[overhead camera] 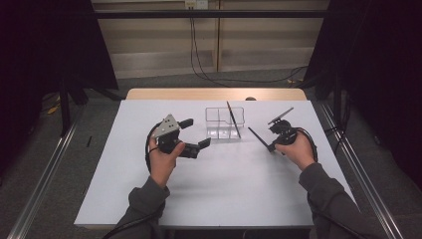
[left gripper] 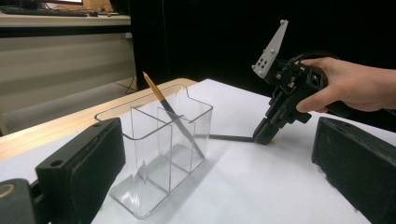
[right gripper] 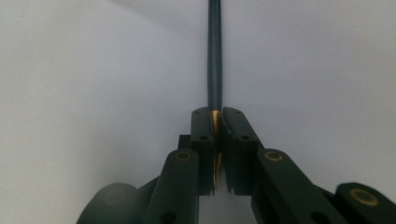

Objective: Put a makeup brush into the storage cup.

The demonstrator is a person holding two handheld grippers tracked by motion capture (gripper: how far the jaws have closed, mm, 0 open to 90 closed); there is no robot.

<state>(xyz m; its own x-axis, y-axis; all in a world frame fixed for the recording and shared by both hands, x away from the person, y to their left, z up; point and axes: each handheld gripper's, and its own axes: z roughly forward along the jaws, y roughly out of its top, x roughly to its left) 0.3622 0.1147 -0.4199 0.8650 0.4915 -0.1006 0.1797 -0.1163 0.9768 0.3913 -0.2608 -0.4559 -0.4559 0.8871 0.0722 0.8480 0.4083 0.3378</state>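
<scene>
The right gripper [right gripper: 215, 114] has its fingers clenched on a dark pencil [right gripper: 214, 56], pinching it near the wooden, sharpened end so that the long shaft sticks out ahead of the fingers; in the high view this pencil [overhead camera: 259, 139] slants away from the gripper [overhead camera: 273, 146] toward the clear organiser [overhead camera: 225, 122], with its far end low over the white bench [overhead camera: 224, 189]. Gripping it at one end likely leaves most of its length free to drop into a compartment. A second pencil [left gripper: 170, 112] already leans in one of the organiser's [left gripper: 159, 154] compartments, point up, propped against a divider. The left gripper [overhead camera: 196, 133] hovers just beside the organiser with its fingers [left gripper: 79, 163] released and wide, holding nothing, probably ready to steady the light plastic box should the incoming pencil nudge it.
</scene>
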